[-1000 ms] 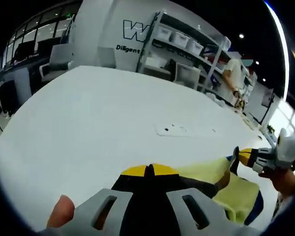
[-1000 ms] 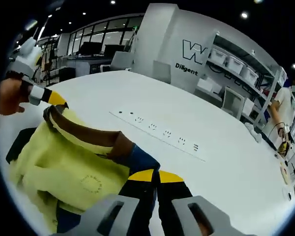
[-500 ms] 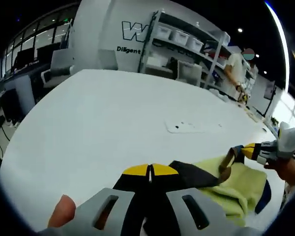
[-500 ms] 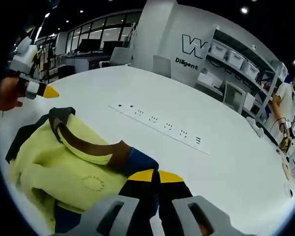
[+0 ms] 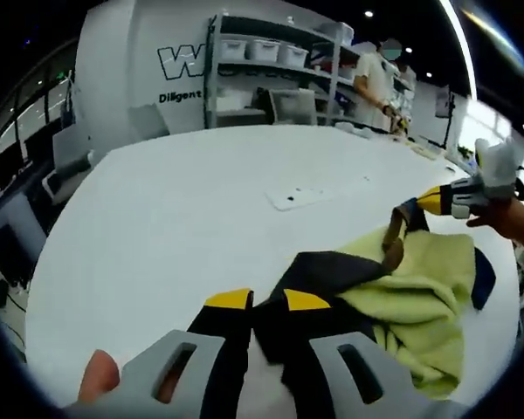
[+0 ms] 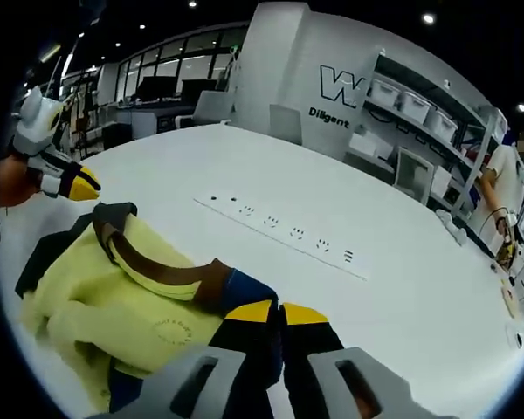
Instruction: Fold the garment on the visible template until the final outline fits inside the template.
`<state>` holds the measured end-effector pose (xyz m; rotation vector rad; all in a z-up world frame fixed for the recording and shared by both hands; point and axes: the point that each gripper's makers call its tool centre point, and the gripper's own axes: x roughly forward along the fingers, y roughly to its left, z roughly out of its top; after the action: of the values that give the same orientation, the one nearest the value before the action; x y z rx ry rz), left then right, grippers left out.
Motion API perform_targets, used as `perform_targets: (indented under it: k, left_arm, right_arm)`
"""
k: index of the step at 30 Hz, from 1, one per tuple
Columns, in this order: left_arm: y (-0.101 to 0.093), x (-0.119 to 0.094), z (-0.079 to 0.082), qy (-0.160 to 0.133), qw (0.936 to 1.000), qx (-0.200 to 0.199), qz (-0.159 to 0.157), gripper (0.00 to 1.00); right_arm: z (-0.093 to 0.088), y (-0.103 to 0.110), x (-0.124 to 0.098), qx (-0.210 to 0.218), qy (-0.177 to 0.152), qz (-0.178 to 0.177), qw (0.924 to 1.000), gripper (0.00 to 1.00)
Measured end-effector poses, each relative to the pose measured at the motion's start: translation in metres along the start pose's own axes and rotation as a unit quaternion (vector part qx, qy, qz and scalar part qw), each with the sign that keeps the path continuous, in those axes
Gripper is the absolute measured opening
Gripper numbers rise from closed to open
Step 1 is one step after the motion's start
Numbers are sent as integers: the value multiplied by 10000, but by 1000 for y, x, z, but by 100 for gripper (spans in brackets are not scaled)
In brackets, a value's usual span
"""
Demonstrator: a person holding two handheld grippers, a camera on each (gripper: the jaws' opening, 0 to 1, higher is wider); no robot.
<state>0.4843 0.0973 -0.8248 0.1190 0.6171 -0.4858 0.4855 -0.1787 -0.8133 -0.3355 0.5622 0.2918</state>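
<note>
A yellow garment [image 5: 419, 288] with a brown collar [image 5: 391, 244] and dark navy sleeves lies crumpled on the white table [image 5: 175, 218]. In the left gripper view my left gripper [image 5: 267, 299] stands open, its yellow tips apart just above a navy sleeve [image 5: 323, 271]. In the right gripper view that same left gripper [image 6: 80, 182] hovers left of the garment [image 6: 105, 297], apart from the collar [image 6: 157, 271]. My right gripper [image 6: 278, 312] is shut on the garment's blue edge [image 6: 244, 288]. The left gripper view shows the right gripper [image 5: 437, 201] holding the collar end raised.
A flush strip of sockets [image 6: 279, 231] runs across the table beyond the garment, also seen as a socket plate [image 5: 301, 194]. Shelves with bins [image 5: 271, 70] and a standing person [image 6: 506, 192] are behind the table. Chairs stand at the far edge.
My left gripper has let go of the collar, drawn back from the garment and opened. The garment has sunk flatter on the table. The right gripper keeps its hold.
</note>
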Motion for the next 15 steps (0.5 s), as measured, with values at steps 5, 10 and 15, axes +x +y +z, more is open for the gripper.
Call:
perform_targets:
  k: [5,10,15]
  left_arm:
    - [-7,2,-6,118,9974,681,-181,25]
    - [-7,7,-10,176,9930,1158,-123,24]
    - [-6,14,-9,213,9880,1527,-140,20]
  right_arm:
    - [4,-2,-7,-55,-88,-19,9999,0]
    - [3,-6,-13,-136,-145,-68,9998,0]
    - [-4,-8,-13,-144,-86,-54,9998,1]
